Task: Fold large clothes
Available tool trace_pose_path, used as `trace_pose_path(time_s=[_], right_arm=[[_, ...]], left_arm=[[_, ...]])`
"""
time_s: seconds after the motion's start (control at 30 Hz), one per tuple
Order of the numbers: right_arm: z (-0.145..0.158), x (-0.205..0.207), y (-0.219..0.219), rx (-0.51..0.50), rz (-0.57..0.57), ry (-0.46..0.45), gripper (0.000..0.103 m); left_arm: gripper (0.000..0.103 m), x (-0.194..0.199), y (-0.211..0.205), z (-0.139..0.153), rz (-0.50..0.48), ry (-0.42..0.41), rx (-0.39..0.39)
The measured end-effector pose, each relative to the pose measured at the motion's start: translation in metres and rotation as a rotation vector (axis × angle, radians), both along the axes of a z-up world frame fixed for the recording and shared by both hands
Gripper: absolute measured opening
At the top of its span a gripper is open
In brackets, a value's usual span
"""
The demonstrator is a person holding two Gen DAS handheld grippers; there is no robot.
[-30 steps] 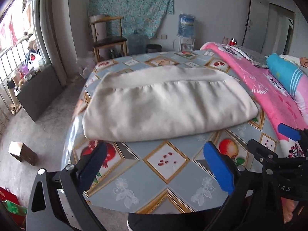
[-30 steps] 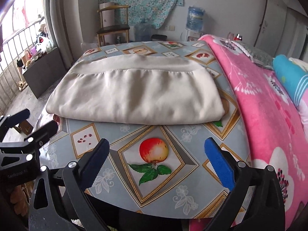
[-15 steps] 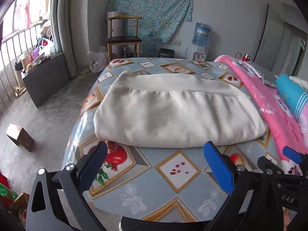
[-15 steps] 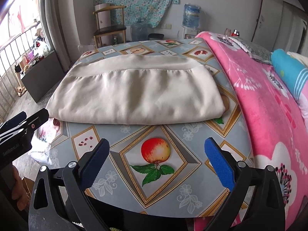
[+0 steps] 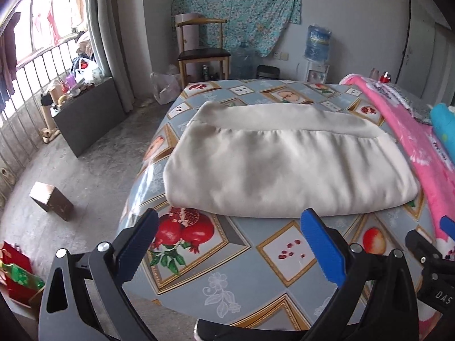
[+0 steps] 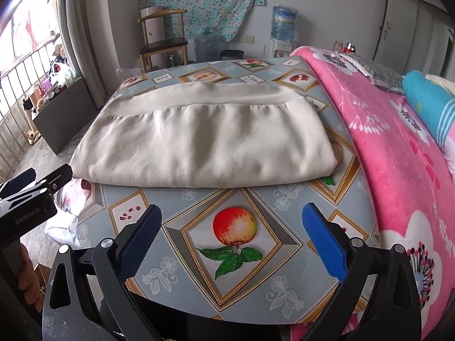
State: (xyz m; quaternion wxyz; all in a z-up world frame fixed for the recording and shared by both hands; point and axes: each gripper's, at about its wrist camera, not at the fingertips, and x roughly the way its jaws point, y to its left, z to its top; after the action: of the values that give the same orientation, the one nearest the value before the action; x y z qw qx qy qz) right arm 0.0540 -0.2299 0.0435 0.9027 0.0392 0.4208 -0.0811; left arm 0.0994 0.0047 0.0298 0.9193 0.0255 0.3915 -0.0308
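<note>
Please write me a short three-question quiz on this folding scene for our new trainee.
1. True or false: the left gripper is shut on the folded cream garment.
2. Which lies immediately to the right of the garment on the table: A) pink floral blanket, B) wooden chair, C) water jug?
3. Fill in: the fruit printed on the tablecloth between the right gripper's fingers is an ____.

Key: 1 false; 2 A; 3 apple.

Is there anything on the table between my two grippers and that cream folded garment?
Nothing visible. Only bare patterned tablecloth lies between each open hand-held gripper, left and right, and the cream garment. The pink blanket lies off to the right side.
</note>
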Motion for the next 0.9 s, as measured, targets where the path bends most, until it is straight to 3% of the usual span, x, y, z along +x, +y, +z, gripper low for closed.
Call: trace_pose_path(time_s=[0.17, 0.37, 0.6, 0.9], right_arm=[[-0.001, 0.002, 0.0, 0.001, -0.006, 0.006, 0.096], [-0.008, 0.004, 0.004, -0.015, -0.008, 0.042, 0.096], [-0.01, 0.004, 0.0, -0.016, -0.025, 0.051, 0.096], [-0.014, 0.006, 0.0, -0.017, -0.022, 0.065, 0.096]], left_arm=[[0.098, -0.005, -0.012, -0.001, -0.036, 0.005, 0.082], [0.098, -0.007, -0.025, -0.007, -0.058, 0.045, 0.104], [0.098, 0.0, -0.024, -0.02, -0.069, 0.146, 0.044], [0.098, 0.002, -0.025, -0.022, -0.067, 0.168, 0.015]])
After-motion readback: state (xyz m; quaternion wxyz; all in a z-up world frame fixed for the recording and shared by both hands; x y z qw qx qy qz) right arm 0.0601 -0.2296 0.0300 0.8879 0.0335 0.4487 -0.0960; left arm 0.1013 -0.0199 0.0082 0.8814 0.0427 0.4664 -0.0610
